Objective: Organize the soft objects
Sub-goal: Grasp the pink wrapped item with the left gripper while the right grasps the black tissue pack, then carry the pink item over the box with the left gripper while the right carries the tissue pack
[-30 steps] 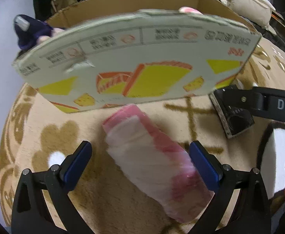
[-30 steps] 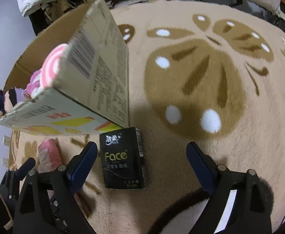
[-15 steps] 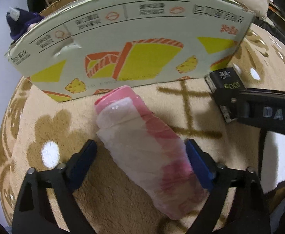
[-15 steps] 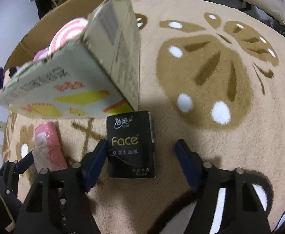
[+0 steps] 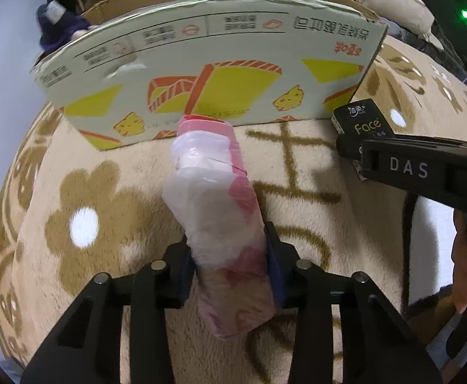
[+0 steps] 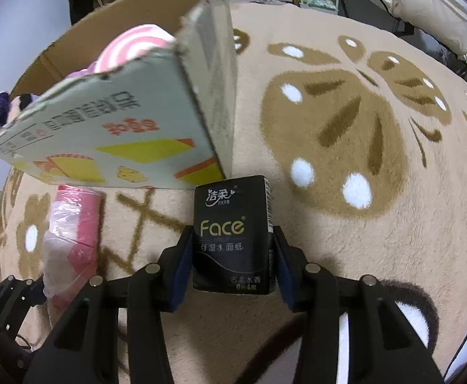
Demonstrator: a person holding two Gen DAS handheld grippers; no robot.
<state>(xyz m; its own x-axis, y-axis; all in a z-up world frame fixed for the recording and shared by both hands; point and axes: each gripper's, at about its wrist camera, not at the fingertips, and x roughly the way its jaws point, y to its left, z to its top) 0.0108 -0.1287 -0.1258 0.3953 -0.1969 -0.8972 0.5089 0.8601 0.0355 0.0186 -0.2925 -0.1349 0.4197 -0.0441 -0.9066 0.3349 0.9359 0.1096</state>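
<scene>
gripping a pink plastic-wrapped roll (image 5: 219,224) with the left gripper (image 5: 230,267), jaws closed in tight on its lower half, film crinkling under the pads. lying on the beige patterned rug (image 5: 105,198), far end nearly touching the cardboard box (image 5: 207,73). clamping the black tissue pack (image 6: 233,236) in the right gripper (image 6: 231,267), jaws pressed against both side faces, pack sitting just off the box corner. probably handling light and squashy, both of them: roll yielding and slippery in its wrap, so holding nearer the middle seeming safer against drooping; pack firmer across its short sides, glossy, likely sliding if squeezed loosely. showing plush toys, a pink-and-white swirl plush (image 6: 131,48) among them, already inside the box.
</scene>
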